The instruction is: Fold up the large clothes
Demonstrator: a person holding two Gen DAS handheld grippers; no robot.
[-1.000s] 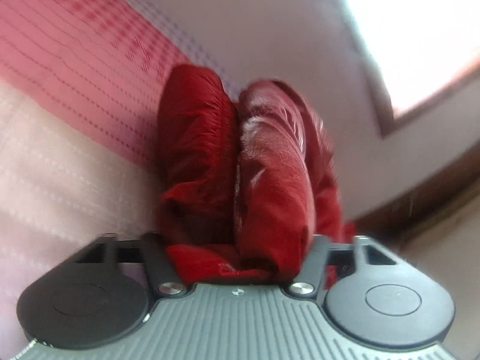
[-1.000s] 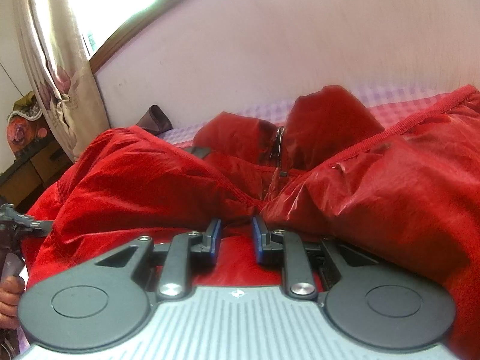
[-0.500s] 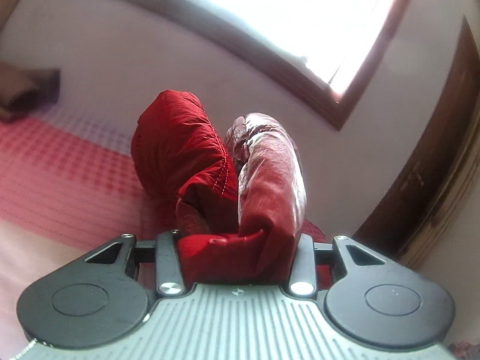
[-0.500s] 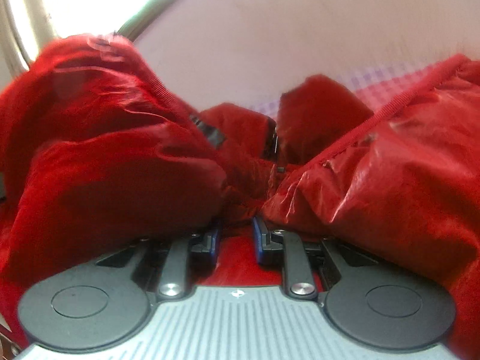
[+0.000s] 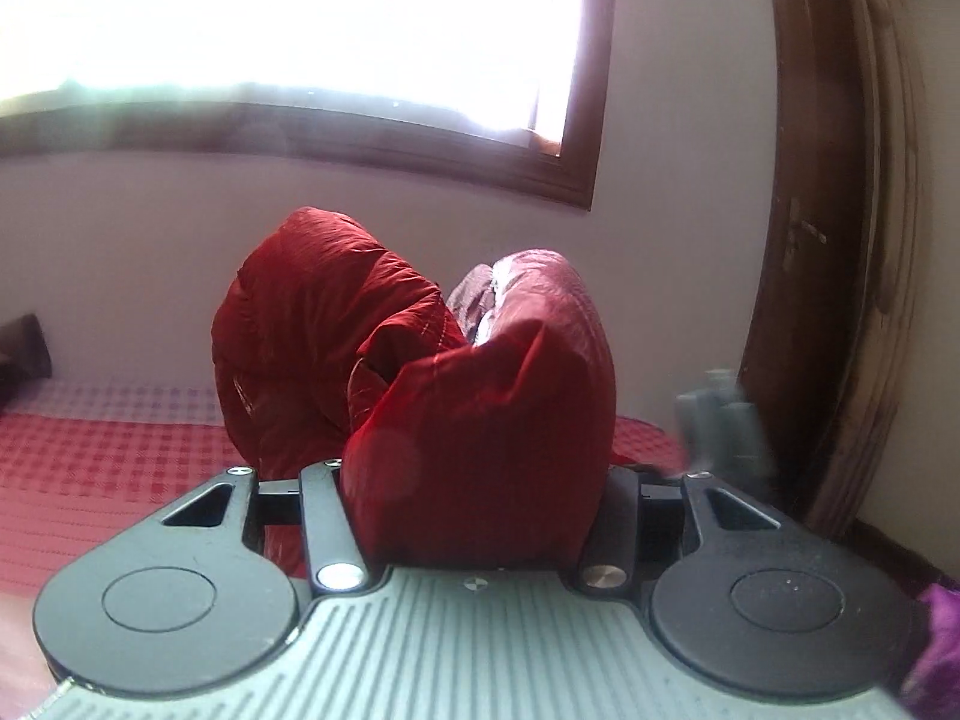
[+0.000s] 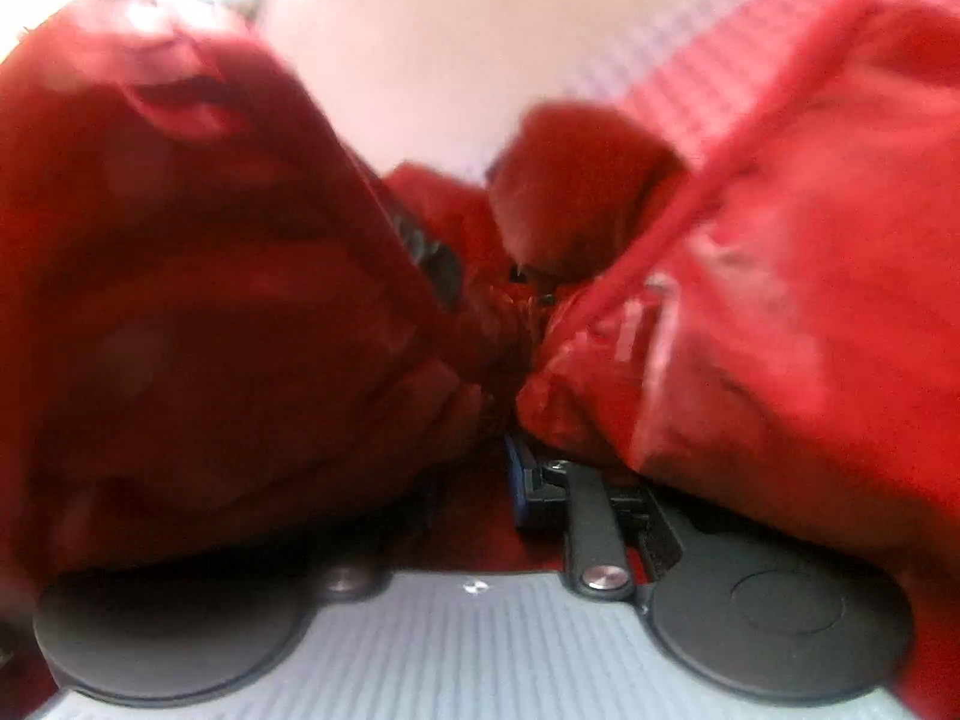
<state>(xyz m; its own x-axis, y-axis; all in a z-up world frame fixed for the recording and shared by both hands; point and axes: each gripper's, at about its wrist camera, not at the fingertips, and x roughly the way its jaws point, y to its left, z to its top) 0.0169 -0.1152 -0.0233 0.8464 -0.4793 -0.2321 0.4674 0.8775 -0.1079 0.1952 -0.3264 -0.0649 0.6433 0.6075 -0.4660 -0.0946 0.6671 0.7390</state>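
A red padded jacket (image 5: 336,324) bulges in a thick bundle between the fingers of my left gripper (image 5: 474,480), which is shut on it and holds it above the bed; the jaws have just been opening a little with the fabric still filling the gap. In the right wrist view the red jacket (image 6: 780,312) fills almost the whole picture. My right gripper (image 6: 480,456) is shut on a pinch of it near the zip. Its blue right pad shows, while a fold of jacket hides the left finger.
A red checked bed cover (image 5: 102,450) lies below the left gripper, with a pale wall and a bright window (image 5: 300,18) behind. A dark wooden door frame (image 5: 840,240) stands at the right. A blurred grey object (image 5: 720,426) and purple cloth (image 5: 936,648) sit at the right edge.
The left view has swung up from the bed cover to the window and rolled level, with the bundle still gripped. In the right view a jacket flap has come over from the left and covers the left finger.
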